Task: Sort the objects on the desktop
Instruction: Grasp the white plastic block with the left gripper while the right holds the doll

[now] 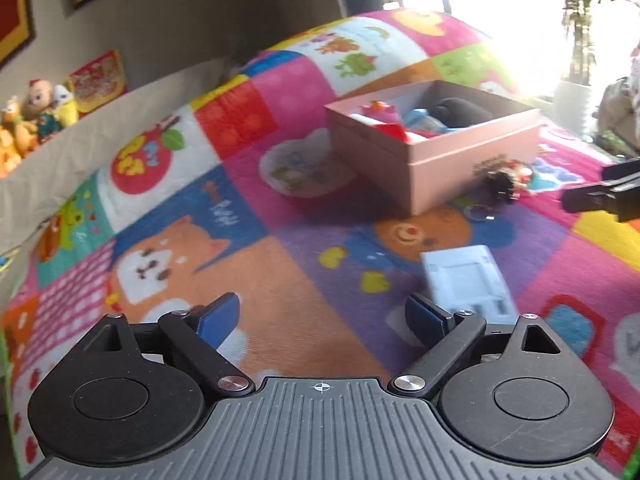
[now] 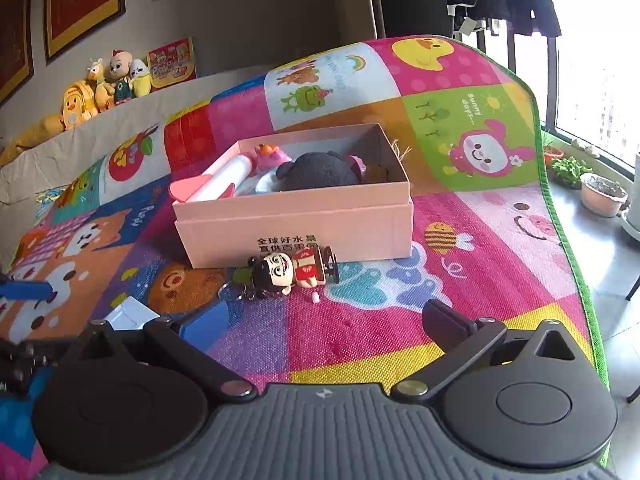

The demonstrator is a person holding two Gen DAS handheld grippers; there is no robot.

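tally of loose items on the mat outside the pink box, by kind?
Doll keychain: 1
Pale blue packet: 1
Small white bit: 1
Total: 3
Both lie in front of the box; its contents are not counted.

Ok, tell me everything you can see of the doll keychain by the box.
The doll keychain is a small cartoon figure with black hair, a wide open grin and a red outfit, apparently plastic. It lies on its side on the mat, just before the pink box, possibly touching its front wall. A metal ring trails off its head end. Neither gripper touches it.
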